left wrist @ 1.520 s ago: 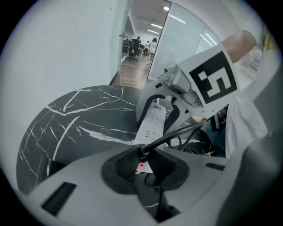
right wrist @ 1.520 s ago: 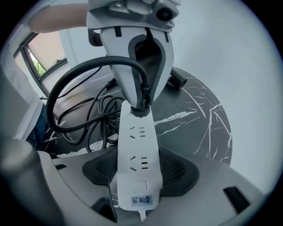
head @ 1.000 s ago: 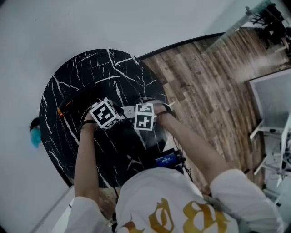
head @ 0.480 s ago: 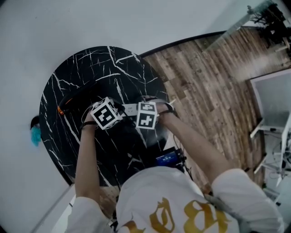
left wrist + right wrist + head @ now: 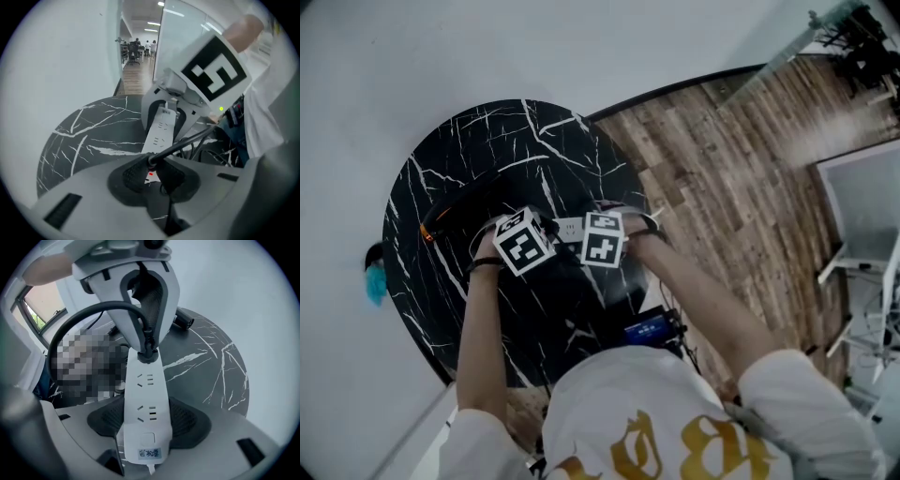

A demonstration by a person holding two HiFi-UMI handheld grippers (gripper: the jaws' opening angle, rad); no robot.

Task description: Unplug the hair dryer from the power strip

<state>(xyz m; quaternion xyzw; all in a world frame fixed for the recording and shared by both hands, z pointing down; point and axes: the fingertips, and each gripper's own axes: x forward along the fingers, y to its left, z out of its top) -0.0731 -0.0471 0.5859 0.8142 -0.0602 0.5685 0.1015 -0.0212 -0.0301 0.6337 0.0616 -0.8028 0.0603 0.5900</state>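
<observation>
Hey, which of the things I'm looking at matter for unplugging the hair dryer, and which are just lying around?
For the job: white power strip, in the right tongs; black plug with cord, in the left tongs; black hair dryer with orange ring, on the black marble table.
Just lying about: teal object beside the table; white desk; small blue-lit screen at the person's waist.
</observation>
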